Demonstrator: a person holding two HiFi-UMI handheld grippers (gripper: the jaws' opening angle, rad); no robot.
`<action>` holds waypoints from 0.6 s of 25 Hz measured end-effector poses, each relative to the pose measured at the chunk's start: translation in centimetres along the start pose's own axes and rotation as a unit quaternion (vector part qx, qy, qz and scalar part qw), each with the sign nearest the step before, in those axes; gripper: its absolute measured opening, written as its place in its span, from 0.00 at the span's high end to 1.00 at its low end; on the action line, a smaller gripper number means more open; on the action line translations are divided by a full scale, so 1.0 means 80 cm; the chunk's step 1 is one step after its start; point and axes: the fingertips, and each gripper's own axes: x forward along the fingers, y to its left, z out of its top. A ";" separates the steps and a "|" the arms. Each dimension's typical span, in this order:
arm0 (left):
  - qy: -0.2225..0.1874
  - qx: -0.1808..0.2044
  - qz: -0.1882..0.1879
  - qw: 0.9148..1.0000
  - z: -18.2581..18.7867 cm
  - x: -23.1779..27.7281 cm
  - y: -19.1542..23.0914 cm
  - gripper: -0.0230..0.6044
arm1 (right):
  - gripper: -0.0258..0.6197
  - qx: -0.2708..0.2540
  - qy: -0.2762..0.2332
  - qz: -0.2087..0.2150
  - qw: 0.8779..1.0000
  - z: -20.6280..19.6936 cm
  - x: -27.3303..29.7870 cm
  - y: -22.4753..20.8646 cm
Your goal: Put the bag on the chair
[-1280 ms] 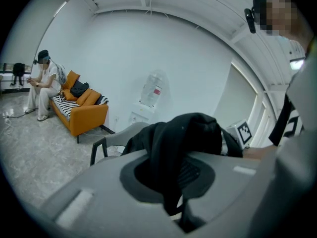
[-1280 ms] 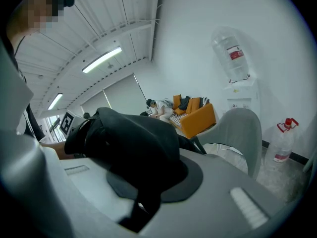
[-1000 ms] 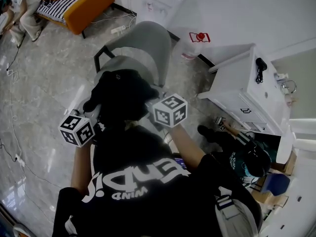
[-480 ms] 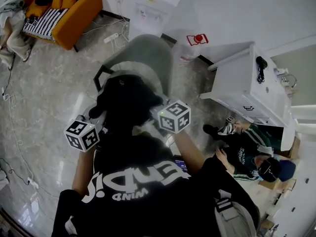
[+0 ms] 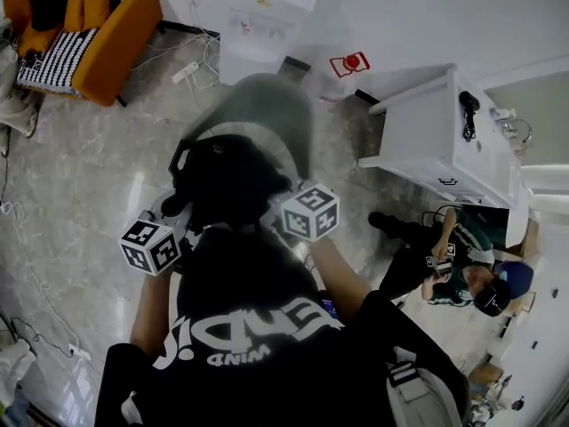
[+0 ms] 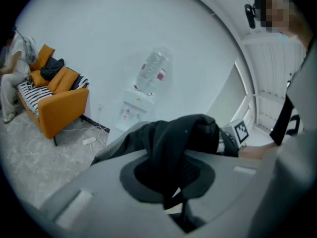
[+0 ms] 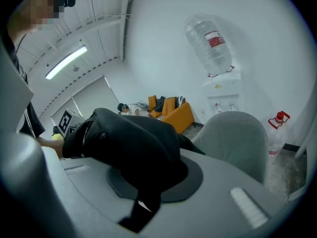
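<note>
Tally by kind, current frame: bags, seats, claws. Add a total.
Bags: 1, the black bag
Seats: 2, the grey chair and the orange armchair
Claws: 2, the left claw and the right claw, each shut on the black bag
Total: 5

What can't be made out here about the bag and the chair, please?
- Head view: the chair seat is covered by the bag; whether they touch is unclear.
- In its own view, the left gripper hides the bag's underside.
- In its own view, the right gripper hides the chair's seat too.
</note>
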 end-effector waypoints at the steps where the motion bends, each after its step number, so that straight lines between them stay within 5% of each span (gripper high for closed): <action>1: 0.002 -0.001 -0.001 1.000 0.004 0.005 0.007 0.91 | 0.91 0.002 0.002 -0.002 1.000 0.003 0.007 -0.006; 15: 0.033 -0.028 -0.015 0.999 0.020 0.067 0.074 0.91 | 0.91 0.015 0.023 -0.015 1.000 0.020 0.064 -0.073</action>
